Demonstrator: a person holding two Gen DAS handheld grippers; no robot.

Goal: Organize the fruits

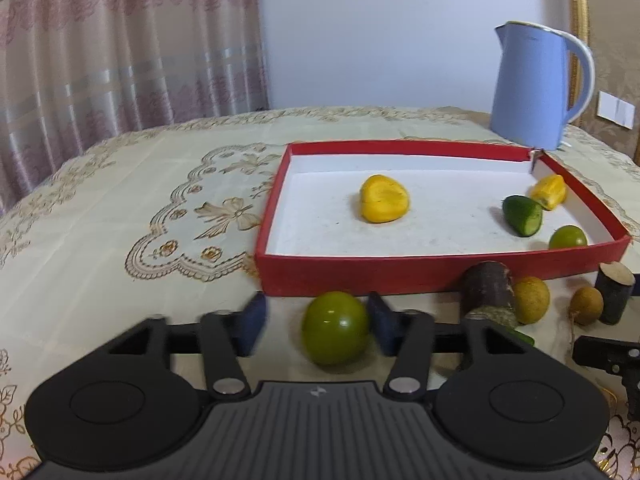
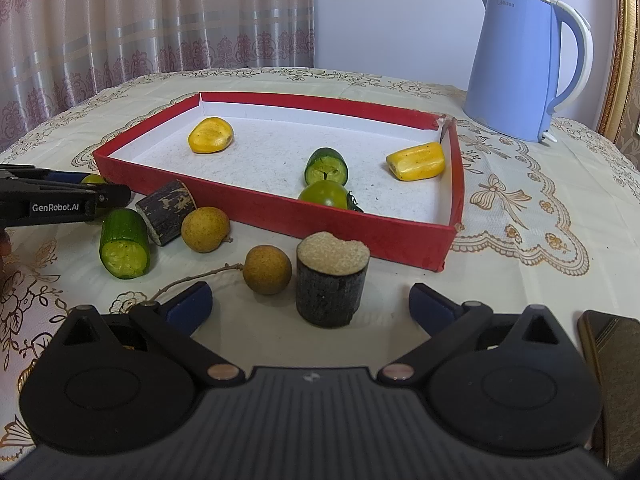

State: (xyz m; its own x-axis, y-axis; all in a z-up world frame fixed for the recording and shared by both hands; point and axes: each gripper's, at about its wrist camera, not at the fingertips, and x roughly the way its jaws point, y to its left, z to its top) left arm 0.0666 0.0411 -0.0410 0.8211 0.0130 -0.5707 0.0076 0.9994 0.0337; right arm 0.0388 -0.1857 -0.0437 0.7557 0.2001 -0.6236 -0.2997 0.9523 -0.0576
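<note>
Right now my left gripper (image 1: 316, 322) stands spread on the desk (image 1: 120, 208), with a round green fruit (image 1: 335, 328) between its blue pads; the right pad sits just beside it, the left pad apart. Just beyond lies the red tray (image 1: 400, 272), holding two yellow pieces, a cucumber chunk and a green tomato. My right gripper (image 2: 310, 304) is spread wide too, a dark cylinder piece (image 2: 331, 284) standing between its fingers, touching neither, a brown longan (image 2: 267, 269) beside it.
</note>
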